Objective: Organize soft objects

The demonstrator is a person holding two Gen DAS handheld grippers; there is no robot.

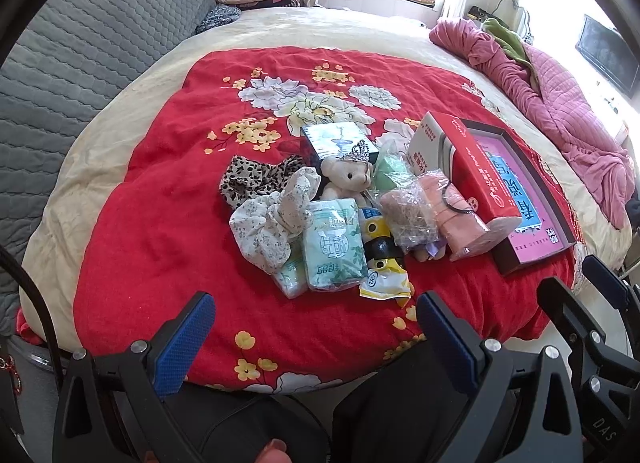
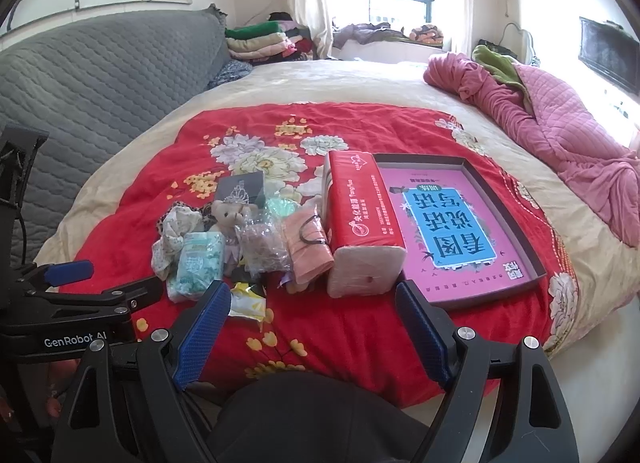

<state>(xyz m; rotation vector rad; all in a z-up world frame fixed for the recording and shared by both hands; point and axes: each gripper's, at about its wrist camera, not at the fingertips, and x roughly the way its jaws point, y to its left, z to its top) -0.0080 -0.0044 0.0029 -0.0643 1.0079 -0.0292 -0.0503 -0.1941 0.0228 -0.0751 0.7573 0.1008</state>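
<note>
"GenRobot AI" lettering on left gripper (image 2: 68, 283) at lower left, both it and right gripper (image 2: 312, 327) wide open, empty, red tissue pack (image 2: 356, 207) print too small to read.

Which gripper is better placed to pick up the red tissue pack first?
Probably the right gripper: it is open and the red tissue pack lies just ahead of it. The left gripper faces the green tissue packets.
</note>
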